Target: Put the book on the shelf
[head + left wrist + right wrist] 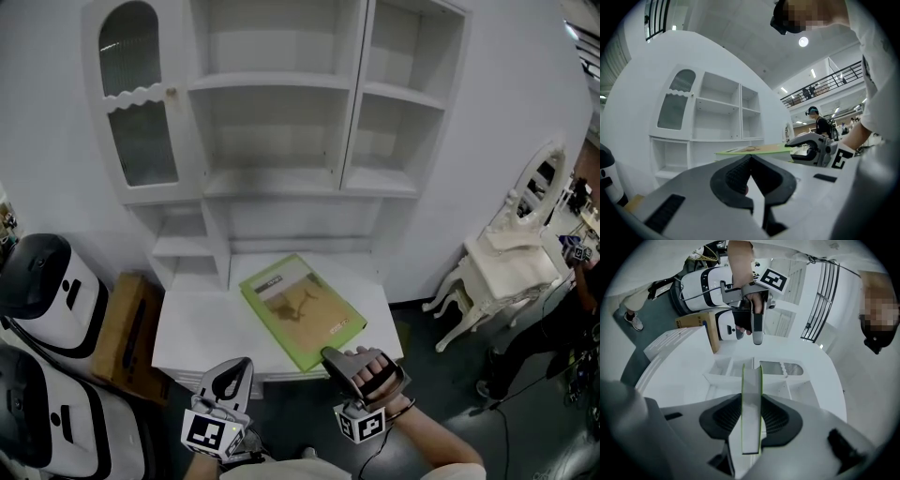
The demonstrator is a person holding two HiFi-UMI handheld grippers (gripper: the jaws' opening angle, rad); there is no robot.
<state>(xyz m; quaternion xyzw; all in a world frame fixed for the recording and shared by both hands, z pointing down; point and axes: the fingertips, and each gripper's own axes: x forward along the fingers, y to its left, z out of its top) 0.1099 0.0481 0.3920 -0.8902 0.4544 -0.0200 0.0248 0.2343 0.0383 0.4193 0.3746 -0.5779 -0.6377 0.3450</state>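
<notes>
A green-covered book (300, 309) lies flat on the small white table (197, 328) below the white shelf unit (272, 178). My right gripper (330, 356) is shut on the book's near right corner. In the right gripper view the book's page edge (751, 408) stands between both ribbed pads (726, 418), which press on its covers. My left gripper (239, 367) hangs off the table's front edge, left of the book, its jaws shut with nothing between them (750, 161). In the left gripper view the book (750, 150) is seen edge-on, with the right gripper (811, 147) at its end.
The shelf unit has open compartments and a glass door (141, 103) at the upper left. White machines (47, 281) and a cardboard box (127, 328) stand left of the table. A white dressing table (511, 267) with a mirror and a person (562, 328) are at the right.
</notes>
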